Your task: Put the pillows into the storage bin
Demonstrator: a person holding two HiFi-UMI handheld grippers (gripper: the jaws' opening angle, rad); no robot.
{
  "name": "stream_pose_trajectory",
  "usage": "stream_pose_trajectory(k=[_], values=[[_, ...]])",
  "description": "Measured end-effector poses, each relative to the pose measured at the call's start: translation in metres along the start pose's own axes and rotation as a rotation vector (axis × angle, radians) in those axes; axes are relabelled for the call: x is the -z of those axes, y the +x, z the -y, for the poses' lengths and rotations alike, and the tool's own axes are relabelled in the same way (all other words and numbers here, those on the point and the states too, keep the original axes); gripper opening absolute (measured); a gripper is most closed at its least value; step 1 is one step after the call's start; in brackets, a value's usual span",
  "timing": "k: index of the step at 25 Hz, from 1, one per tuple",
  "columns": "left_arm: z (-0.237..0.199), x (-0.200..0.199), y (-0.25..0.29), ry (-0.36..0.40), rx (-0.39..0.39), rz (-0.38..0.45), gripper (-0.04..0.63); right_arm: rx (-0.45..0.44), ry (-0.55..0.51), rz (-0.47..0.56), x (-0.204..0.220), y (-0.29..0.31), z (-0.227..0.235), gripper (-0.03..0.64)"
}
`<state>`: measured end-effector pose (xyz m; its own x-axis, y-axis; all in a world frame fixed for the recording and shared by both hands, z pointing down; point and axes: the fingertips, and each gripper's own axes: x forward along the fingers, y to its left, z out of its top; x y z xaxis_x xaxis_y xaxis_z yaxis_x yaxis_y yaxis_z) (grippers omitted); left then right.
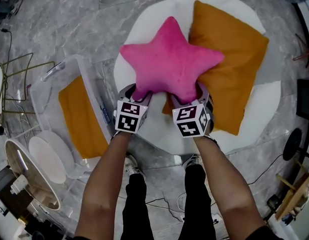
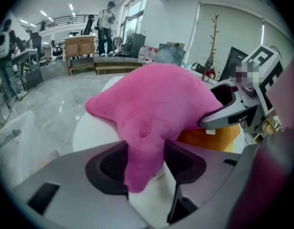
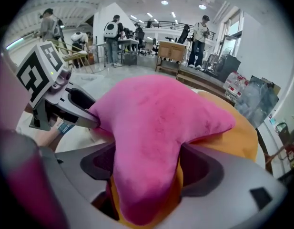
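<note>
A pink star pillow (image 1: 169,64) is held over the round white table (image 1: 264,104). My left gripper (image 1: 136,91) is shut on its lower left arm, and my right gripper (image 1: 197,91) is shut on its lower right arm. In the left gripper view, that arm of the star pillow (image 2: 151,104) is pinched between the dark pads of the left gripper (image 2: 144,163). The right gripper (image 3: 147,171) squeezes the other arm of the star pillow (image 3: 156,123), with orange fabric showing beneath it. A square orange pillow (image 1: 234,59) lies on the table under the star.
A clear plastic storage bin (image 1: 59,69) stands on the floor left of the table, with another orange pillow (image 1: 81,116) inside. A white oval lid (image 1: 49,159) lies beside it. Cables run across the marble floor near the person's feet. People stand in the far background.
</note>
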<state>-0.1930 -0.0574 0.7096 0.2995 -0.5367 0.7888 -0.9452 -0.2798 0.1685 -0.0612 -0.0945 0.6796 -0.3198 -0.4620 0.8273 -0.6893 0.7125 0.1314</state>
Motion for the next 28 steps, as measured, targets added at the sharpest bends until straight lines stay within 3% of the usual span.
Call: stream_pose_trajectory(k=[7,11,18,25,28], values=[[0.011,-0.015,-0.019,0.010,0.032,0.057,0.169,-0.033,0.071,0.063,-0.010,-0.014,0.003,0.319],[0.019,-0.032,-0.043,0.060,0.039,0.105,0.162,-0.064,0.070,0.121,-0.023,-0.032,0.008,0.307],[0.024,-0.024,-0.091,0.074,-0.027,0.167,0.166,-0.089,0.046,0.184,-0.033,-0.066,-0.019,0.301],[0.017,0.022,-0.190,-0.053,-0.138,0.212,0.176,-0.237,-0.060,0.288,-0.057,-0.116,-0.096,0.301],[0.015,0.052,-0.228,-0.158,-0.162,0.206,0.176,-0.281,-0.100,0.295,-0.061,-0.139,-0.135,0.301]])
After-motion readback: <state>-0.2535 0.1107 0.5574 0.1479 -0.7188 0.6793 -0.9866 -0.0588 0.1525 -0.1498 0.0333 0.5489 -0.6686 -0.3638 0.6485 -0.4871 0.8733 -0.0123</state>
